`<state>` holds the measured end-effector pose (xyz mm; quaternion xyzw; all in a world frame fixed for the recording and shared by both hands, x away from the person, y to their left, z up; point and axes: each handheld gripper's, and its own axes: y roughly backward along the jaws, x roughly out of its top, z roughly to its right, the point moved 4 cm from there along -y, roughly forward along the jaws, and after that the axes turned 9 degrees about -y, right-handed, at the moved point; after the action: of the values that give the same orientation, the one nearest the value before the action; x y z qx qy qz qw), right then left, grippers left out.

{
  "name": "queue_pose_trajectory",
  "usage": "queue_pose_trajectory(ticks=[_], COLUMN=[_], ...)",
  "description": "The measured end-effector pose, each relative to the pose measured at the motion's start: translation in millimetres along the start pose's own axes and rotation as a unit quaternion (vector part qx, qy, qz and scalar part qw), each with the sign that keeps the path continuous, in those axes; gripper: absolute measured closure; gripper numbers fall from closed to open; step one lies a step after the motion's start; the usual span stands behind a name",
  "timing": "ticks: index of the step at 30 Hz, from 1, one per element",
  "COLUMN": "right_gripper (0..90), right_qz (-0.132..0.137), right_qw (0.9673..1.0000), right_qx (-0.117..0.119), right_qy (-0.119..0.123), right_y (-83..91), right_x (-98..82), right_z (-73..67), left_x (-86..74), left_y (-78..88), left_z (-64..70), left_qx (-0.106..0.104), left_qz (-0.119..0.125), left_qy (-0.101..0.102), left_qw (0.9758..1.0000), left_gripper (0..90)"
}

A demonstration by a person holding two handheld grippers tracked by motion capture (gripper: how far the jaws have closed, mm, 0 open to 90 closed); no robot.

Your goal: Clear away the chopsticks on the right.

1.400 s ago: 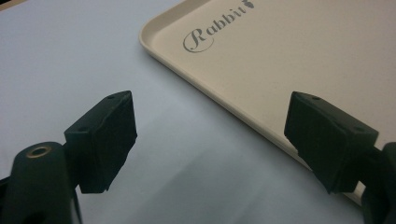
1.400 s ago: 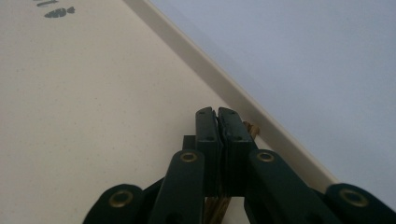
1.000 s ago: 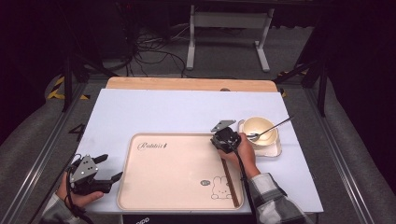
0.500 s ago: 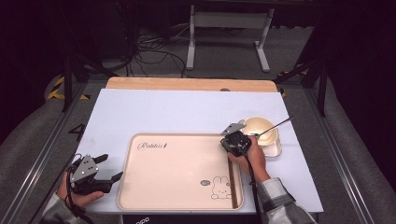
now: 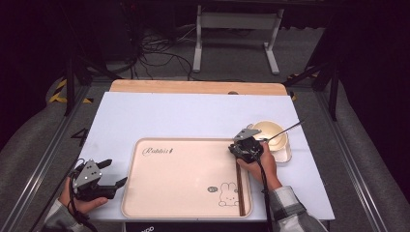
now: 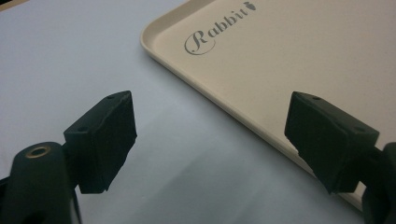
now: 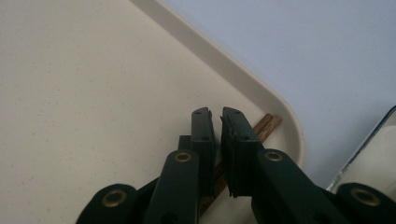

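A pair of brown chopsticks (image 5: 239, 189) lies inside the beige "Rabbit" tray (image 5: 183, 166), along its right rim. My right gripper (image 5: 245, 150) hovers over their far end at the tray's back right corner. In the right gripper view its jaws (image 7: 218, 114) have just been opening and stand a narrow slit apart. Nothing is between the pads, and the chopsticks (image 7: 268, 125) rest on the tray beneath them. My left gripper (image 5: 115, 172) sits on the white table left of the tray, wide open (image 6: 210, 126) and holding nothing.
A cream bowl (image 5: 273, 137) stands just right of the tray, with a thin utensil handle (image 5: 290, 128) sticking out to the upper right. The table's wooden back edge (image 5: 193, 87) runs behind. White tabletop (image 5: 183, 116) spreads beyond the tray.
My right gripper has shifted right, toward the tray's right rim and the bowl. The left gripper has stayed where it was.
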<state>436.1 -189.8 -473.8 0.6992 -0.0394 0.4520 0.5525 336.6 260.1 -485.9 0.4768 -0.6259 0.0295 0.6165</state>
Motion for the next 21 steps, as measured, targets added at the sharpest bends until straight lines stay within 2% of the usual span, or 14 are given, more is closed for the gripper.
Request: queue_pose_trajectory(ticks=[8, 14, 21], right_gripper=[79.7, 75.2, 73.7], right_qz=[0.018, 0.050, 0.079], right_qw=[0.9997, 0.9982, 0.9962], right_qx=[0.013, 0.025, 0.034], right_qy=[-0.012, -0.021, -0.010], right_y=[8.7, 23.4, 43.0], right_x=[-2.1, 0.3, 4.0], right_z=[4.1, 6.0, 0.0], left_x=[0.7, 0.7, 0.1], left_y=[-1.1, -0.5, 0.5], left_z=[-0.5, -0.4, -0.5], left_qx=[-0.003, -0.003, -0.003], left_qz=[0.002, 0.004, 0.005], left_qy=[-0.003, -0.004, 0.000], left_qw=[1.0000, 1.0000, 1.0000], left_gripper=[17.3, 17.3, 17.3])
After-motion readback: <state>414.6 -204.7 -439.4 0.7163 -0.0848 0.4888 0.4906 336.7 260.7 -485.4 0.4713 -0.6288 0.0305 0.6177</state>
